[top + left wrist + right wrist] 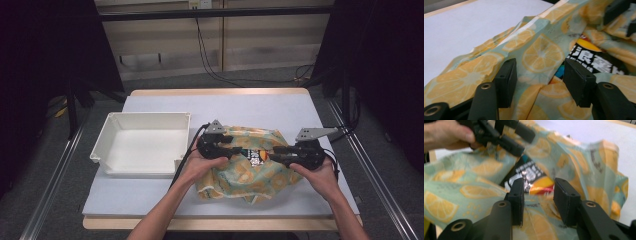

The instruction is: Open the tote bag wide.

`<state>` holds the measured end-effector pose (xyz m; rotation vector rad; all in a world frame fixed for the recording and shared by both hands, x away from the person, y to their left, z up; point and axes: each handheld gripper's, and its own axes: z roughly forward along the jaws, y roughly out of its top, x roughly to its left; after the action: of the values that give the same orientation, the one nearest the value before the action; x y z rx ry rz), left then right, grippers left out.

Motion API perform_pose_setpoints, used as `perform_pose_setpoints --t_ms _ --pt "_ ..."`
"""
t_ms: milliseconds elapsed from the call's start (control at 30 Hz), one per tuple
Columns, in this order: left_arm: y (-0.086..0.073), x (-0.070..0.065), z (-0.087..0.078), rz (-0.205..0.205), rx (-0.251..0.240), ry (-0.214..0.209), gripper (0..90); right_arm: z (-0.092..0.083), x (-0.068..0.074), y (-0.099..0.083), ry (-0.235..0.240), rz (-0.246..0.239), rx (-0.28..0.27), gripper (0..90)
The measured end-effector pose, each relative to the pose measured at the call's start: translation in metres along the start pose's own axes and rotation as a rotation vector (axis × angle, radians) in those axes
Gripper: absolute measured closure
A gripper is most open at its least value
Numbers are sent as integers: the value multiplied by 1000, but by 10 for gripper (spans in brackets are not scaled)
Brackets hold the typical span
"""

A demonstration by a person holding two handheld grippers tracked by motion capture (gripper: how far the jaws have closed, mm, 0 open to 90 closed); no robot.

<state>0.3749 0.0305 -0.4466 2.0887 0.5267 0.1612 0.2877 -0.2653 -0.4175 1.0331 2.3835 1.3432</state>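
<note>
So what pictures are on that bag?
Orange lemon slices on pale green; the bag shows best in the left gripper view.

Desk [150, 200] has a pale grey top with wood edging, standing on grey carpet floor [65, 165]. Beige panel wall [260, 45] behind, black cables [210, 60] hanging down it to the floor. Dark curtains [45, 55] flank both sides, metal rails [370, 170] along the desk's left and right edges

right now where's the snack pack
In the high view the snack pack lies in the mouth of the lemon-print bag, at the table's near right, between the left gripper and right gripper.
</note>
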Motion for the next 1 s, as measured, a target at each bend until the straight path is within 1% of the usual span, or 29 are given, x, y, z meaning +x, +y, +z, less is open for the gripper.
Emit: perform_pose_setpoints --t_ms 33,67,100,133,167,200,233,267,300,333,367,400,433,467,500,533,567,600,633,667,700,733,767,833,867,900,933,967,1000 --pt "-2 2 2 -9 -1 4 498 -1 1 -4 -20 -14 10 592" --pt "-2 3 2 -5 1 17 534 -1 -1 -5 -25 -11 8 583" --pt "-2 3 2 0 2 19 577 -1 -4 -6 -40 -2 3 578" --pt "-2 3 2 0 2 19 636 -1 -4 -6 -40 -2 3 578" --pt "-2 4 2 3 5 13 636 0 -7 -5 -50 9 -3 578" --pt "-2 3 2 8 9 19 704 0 -9 -4 -50 15 -9 577" --pt "-1 3 2 17 13 17 786 1 -10 -2 -52 14 -12 574" --pt "-1 2 1 15 15 10 849 3 -11 1 -55 11 -14 574" --pt "0 3 -1 3 6 -7 900 4 -12 7 -52 4 -27 576" --pt "0 3 -1 3 6 -7 900 4 -12 7 -52 4 -27 576" --pt "1 4 -3 -11 -6 -22 900 6 -11 15 -50 0 -43 586" --pt "2 4 -6 -17 -23 -30 900 7 -11 19 -38 -2 -48 605" --pt "3 3 -10 -15 -29 -30 900 7 -11 19 -38 -2 -48 605" --pt "4 3 -12 -27 -51 -43 900 9 -10 23 -29 -6 -53 623" --pt "6 3 -19 -45 -83 -68 900 13 -8 31 -16 -19 -63 617" --pt "6 3 -19 -45 -83 -68 900 13 -8 31 -16 -19 -63 617" --pt "11 2 -26 -47 -102 -84 900 20 -8 37 -15 -32 -57 594" --pt "11 2 -26 -47 -102 -84 900 20 -8 37 -15 -32 -57 594" --pt "14 4 -33 -61 -135 -88 900 27 -9 40 -24 -43 -48 557" --pt "14 4 -33 -61 -135 -88 900 27 -9 40 -24 -43 -48 557" --pt "15 6 -37 -74 -158 -98 900 29 -12 39 -21 -41 -52 533" --pt "16 7 -39 -78 -163 -96 900 33 -14 38 -14 -38 -55 512" --pt "17 8 -42 -86 -172 -109 900 37 -16 36 -21 -41 -55 481" --pt "17 8 -44 -83 -176 -112 900 39 -17 35 -25 -40 -51 469" --pt "18 8 -46 -92 -186 -116 900 41 -18 34 -29 -40 -46 469" --pt "18 8 -48 -104 -209 -128 900 46 -20 33 -26 -49 -37 469" --pt "19 8 -50 -103 -204 -129 900 49 -21 32 -24 -49 -29 469" --pt "19 8 -50 -108 -210 -128 900 51 -21 32 -33 -53 -17 492" --pt "19 8 -50 -108 -210 -128 900 51 -21 32 -33 -53 -17 492"
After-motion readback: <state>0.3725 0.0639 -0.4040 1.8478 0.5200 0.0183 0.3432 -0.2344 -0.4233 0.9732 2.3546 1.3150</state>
